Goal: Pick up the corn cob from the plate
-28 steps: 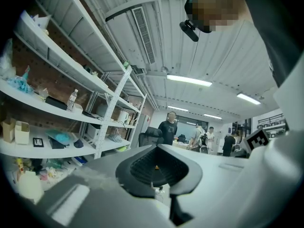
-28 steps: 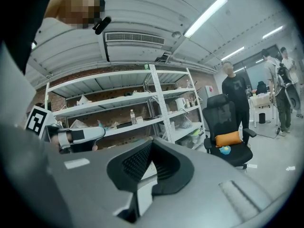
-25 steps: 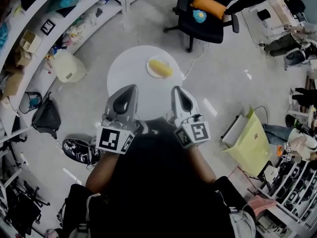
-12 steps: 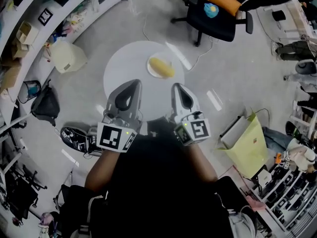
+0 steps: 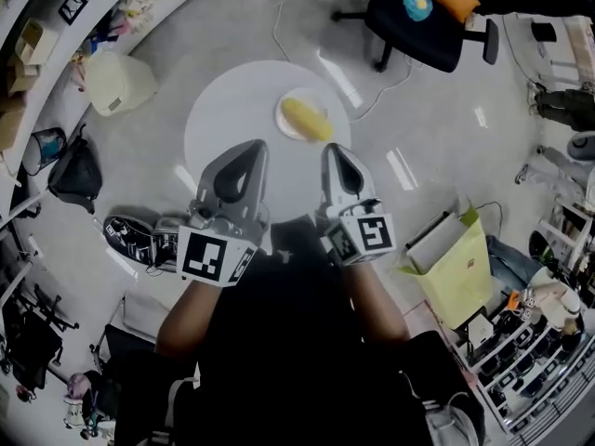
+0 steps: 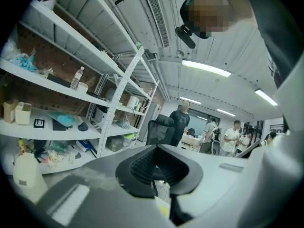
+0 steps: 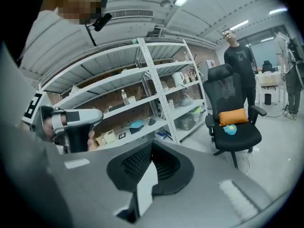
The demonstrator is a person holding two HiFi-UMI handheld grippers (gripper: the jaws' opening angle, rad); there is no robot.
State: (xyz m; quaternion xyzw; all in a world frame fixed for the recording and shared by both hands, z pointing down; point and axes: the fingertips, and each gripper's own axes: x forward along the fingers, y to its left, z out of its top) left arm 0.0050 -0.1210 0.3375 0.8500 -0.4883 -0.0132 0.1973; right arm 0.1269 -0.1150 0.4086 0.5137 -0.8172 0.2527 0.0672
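Head view: the corn cob (image 5: 305, 119) lies on a white plate (image 5: 288, 134) at the 3 o'clock side of the round white table (image 5: 232, 110). Its long axis runs flat from about 10 o'clock to 4 o'clock. Which end is the tip cannot be resolved. The left gripper (image 5: 249, 149) and right gripper (image 5: 335, 151) are held side by side over the table's 6 o'clock edge, both pointing toward 12 o'clock. The cob sits at roughly 1 o'clock from the left tip and 11 o'clock from the right tip, near both and touching neither. Left gripper view: the left gripper (image 6: 160, 151) has its jaws pressed together at the tips with nothing pinched. The view looks out at shelving and people, and neither plate nor cob can be identified. Right gripper view: the right gripper (image 7: 152, 146) likewise has its jaws pressed together and empty. An office chair (image 7: 235, 122) stands at 3 o'clock, and the cob is out of frame. Task status, as judged: no part of the pick is complete, and the cob rests untouched on the plate. Remaining steps are to spread one pair of jaws, bring them across the cob's short axis, close on it and lift it clear.
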